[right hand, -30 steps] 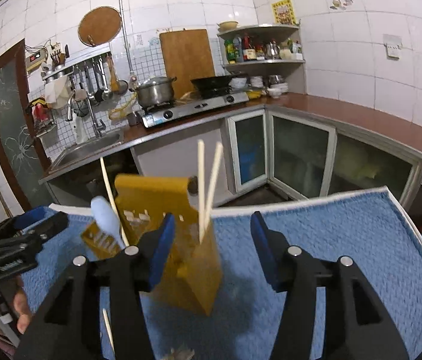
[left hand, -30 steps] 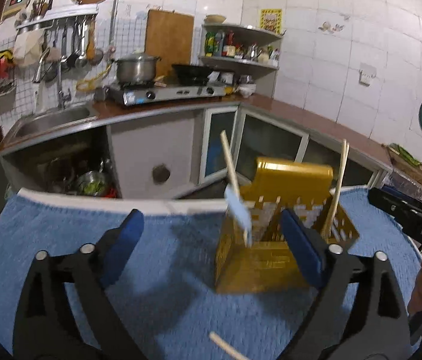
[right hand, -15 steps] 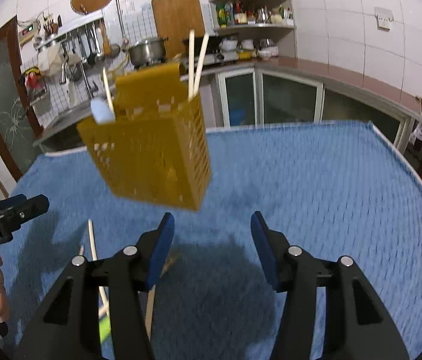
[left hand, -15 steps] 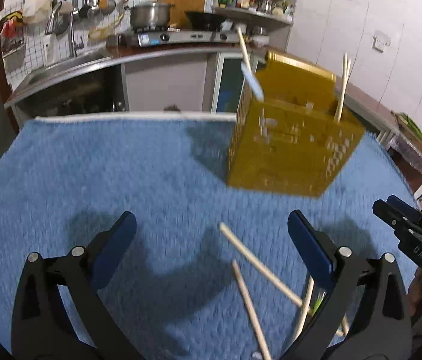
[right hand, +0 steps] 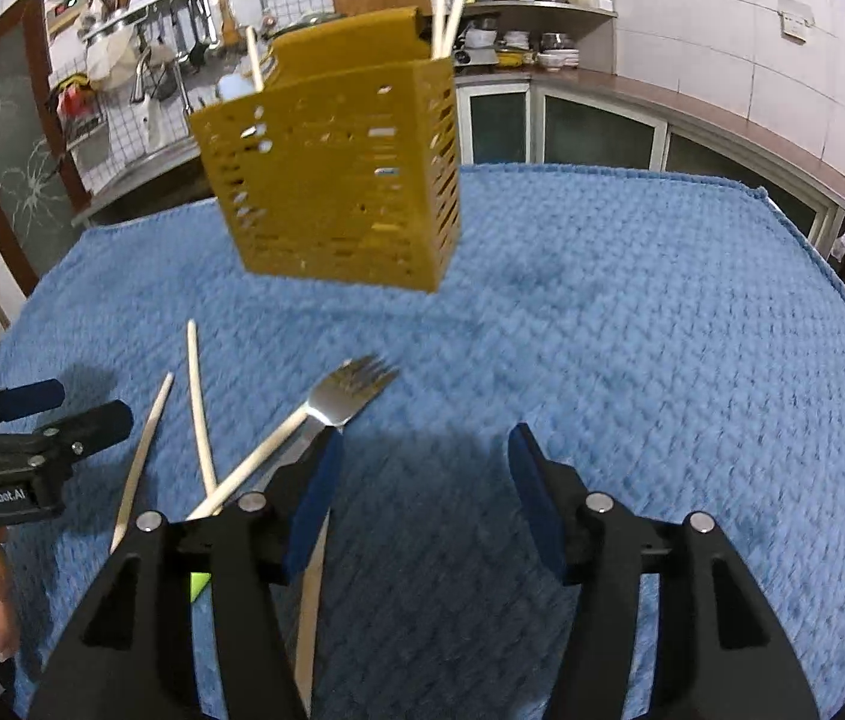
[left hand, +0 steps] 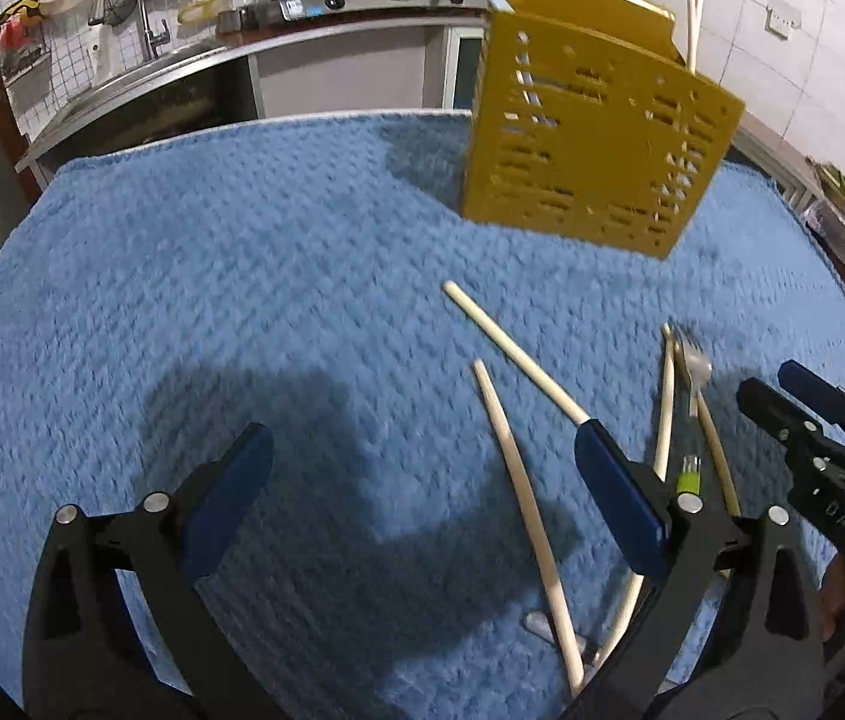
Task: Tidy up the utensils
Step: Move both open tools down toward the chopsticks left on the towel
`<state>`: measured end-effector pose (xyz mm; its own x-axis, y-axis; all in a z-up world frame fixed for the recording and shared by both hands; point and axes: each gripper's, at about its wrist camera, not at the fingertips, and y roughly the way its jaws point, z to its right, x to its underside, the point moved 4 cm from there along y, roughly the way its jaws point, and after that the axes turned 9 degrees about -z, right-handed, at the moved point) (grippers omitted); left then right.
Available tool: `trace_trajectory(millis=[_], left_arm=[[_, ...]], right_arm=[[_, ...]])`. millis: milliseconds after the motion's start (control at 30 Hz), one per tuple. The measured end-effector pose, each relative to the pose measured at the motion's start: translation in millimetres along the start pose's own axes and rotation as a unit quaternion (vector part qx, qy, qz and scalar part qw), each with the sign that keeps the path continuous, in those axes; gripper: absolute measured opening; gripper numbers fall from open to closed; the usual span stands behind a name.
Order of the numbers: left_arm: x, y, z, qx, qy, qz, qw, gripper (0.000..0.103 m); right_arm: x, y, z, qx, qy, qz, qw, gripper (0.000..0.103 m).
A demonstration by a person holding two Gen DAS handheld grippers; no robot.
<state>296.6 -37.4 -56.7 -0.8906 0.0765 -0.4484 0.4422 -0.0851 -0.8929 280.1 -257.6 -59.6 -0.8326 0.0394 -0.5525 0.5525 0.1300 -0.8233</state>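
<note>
Chopsticks (left hand: 515, 355) beside fork (right hand: 345, 391), before caddy (right hand: 332, 192).

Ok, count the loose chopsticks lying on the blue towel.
4 chopsticks: two left of the fork, one alongside its handle, one at the right wrist view's bottom edge. More may be hidden.

White lettering reads "GenRobot.AI" on the black body of the left gripper (right hand: 47, 420), seen from the right wrist camera. On the right gripper (left hand: 794, 396), from the left wrist view, only the letters "DAS" show clearly along its black side, cut off at the edge. Bottle labels on the kitchen shelf (right hand: 536, 6) are too small to read.
</note>
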Motion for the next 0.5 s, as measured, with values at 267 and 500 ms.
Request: trace_trajectory(millis=[267,500], left_arm=[[5.0,7.5,17.2,0.015,0.014,-0.032,0.9993,0.047],[2.4,17.2,24.8,0.007,0.018,-0.051,0.9985,0.032]], right_arm=[[-0.1,4.4,-20.3,0.000,-0.026,-0.018,1.000,0.050],[-2.3,19.7,-31.7,-0.003,-0.040,-0.041,0.998,0.022]])
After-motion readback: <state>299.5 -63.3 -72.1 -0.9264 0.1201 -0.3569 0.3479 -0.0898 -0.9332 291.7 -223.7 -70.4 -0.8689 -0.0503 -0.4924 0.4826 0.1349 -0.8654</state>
